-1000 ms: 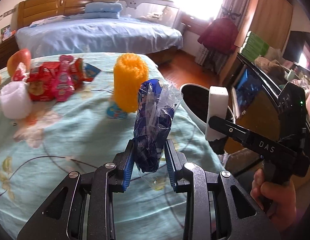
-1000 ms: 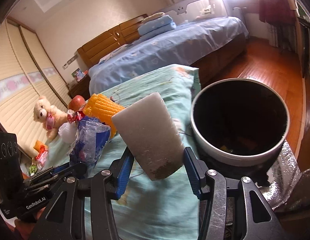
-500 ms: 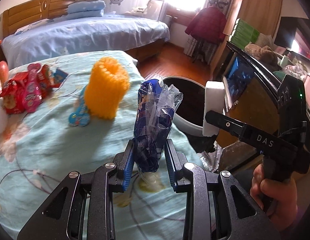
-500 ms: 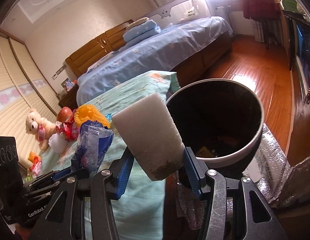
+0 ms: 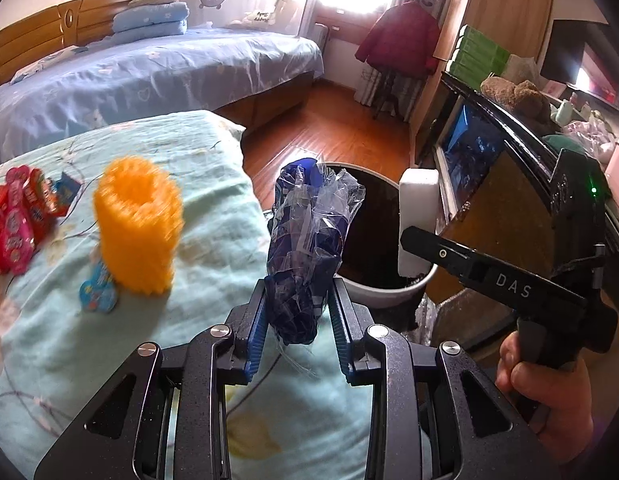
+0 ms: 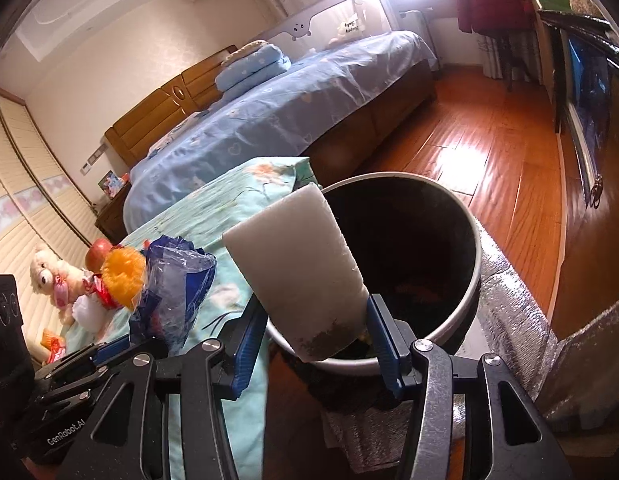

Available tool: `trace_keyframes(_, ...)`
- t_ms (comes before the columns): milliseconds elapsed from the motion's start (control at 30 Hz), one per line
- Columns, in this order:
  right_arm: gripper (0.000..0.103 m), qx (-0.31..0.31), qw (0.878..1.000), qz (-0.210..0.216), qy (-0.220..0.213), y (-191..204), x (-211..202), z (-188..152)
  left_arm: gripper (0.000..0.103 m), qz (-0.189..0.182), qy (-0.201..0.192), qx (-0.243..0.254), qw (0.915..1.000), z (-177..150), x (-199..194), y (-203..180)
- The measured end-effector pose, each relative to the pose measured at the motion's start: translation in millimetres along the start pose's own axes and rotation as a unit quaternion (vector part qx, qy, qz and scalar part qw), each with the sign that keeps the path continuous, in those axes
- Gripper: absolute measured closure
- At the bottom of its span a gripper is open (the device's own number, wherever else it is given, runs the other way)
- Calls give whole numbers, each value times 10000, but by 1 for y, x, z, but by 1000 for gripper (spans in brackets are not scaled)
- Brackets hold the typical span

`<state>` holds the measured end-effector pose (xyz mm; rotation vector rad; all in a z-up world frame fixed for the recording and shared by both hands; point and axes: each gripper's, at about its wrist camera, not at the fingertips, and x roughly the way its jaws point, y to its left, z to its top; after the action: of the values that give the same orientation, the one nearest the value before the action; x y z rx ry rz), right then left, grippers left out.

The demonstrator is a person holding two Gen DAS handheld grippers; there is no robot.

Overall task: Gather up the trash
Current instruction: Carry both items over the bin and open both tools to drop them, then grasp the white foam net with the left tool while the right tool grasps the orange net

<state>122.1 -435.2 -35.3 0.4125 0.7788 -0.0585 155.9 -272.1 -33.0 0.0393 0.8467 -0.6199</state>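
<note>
My left gripper (image 5: 298,322) is shut on a crumpled blue and clear plastic wrapper (image 5: 309,236), held upright above the edge of the teal-covered table (image 5: 213,264). The same wrapper (image 6: 171,284) shows at the left of the right wrist view. My right gripper (image 6: 315,334) is shut on a white foam block (image 6: 297,268) with a dirty lower end. That foam block (image 5: 416,216) hangs over the rim of the round dark trash bin (image 6: 413,248), which stands on the floor beside the table. In the left wrist view the trash bin (image 5: 373,240) lies just behind the wrapper.
On the table stand an orange spiky roll (image 5: 137,224), red snack packets (image 5: 17,220) and a small blue wrapper (image 5: 97,296). A blue bed (image 5: 149,68) lies behind. A dark cabinet (image 5: 509,184) flanks the bin. Silver foil sheeting (image 6: 509,304) wraps around the bin's base.
Both grippers have moved right, from over the table towards the bin, each keeping its load. The bin now sits closer and more central; the foam block is over its rim.
</note>
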Motion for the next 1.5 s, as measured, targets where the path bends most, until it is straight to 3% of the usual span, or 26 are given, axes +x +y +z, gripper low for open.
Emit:
trace_keyframes(1067,47,177,9989,-361,256,-39,31,32,73,97,247,134,9996,35,54,-24)
trace_keyframes(1133,46,184,9988,-374,258,-40,32,34,69,92,255,132,9995,36,55,-25)
trace_keyframes(1267,37,277,9987,-349,255,-43,32,36,48,128,232,94,9996,35,53,-24)
trace_keyframes(1500,27,324,9989,-256,204,-37,27,30,47,97,134,-40,9999,20,33,-13)
